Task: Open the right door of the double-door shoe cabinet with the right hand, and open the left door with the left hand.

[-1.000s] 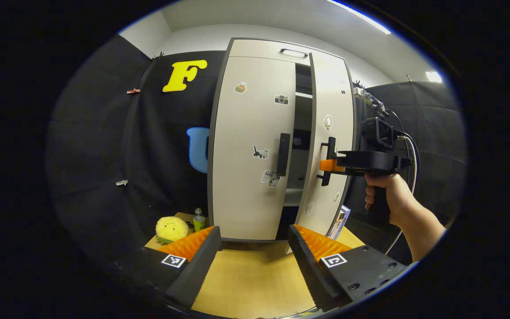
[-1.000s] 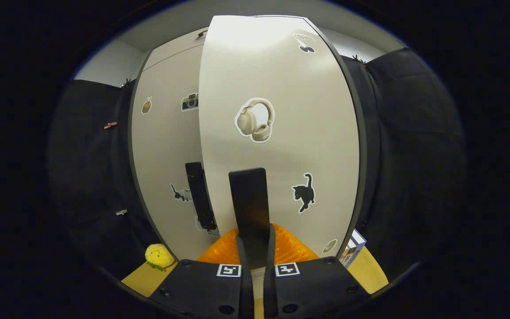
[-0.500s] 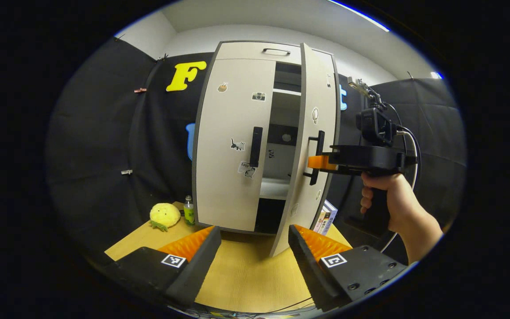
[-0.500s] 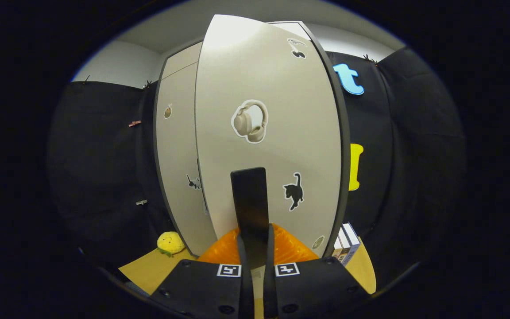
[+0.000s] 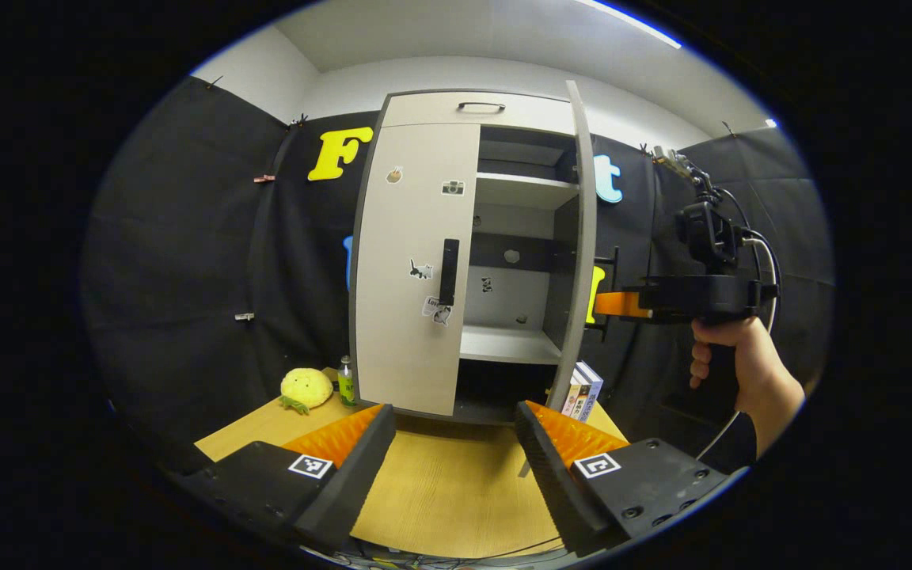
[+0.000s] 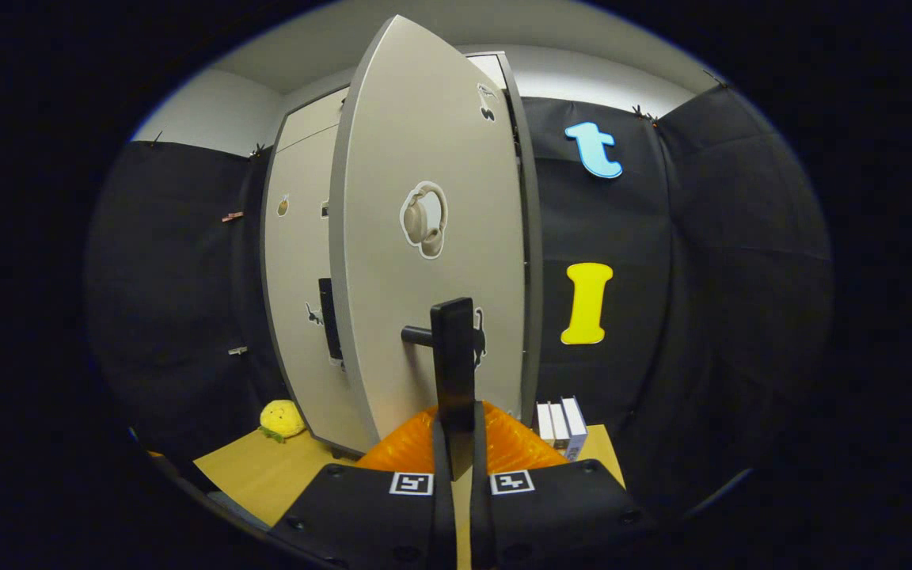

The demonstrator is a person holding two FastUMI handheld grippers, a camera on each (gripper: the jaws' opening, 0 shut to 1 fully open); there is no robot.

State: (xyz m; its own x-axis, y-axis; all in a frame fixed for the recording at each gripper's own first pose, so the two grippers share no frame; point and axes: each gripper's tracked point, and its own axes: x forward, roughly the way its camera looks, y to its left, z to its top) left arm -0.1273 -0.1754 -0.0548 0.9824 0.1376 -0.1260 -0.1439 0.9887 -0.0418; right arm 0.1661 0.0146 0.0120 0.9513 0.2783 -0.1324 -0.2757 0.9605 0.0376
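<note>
The shoe cabinet [image 5: 432, 111] stands on a wood-grain table [image 5: 448, 491], pale matte panels with dark edges. Its right door [image 6: 424, 261] is swung wide, baring white shelves [image 5: 507, 344]; the left door [image 5: 412, 269] is closed. The right gripper [image 6: 456, 431] is clamped on the right door's flat black bar handle [image 6: 454, 356]. The left gripper [image 5: 452, 443] hangs wide apart, holding nothing, before the cabinet.
</note>
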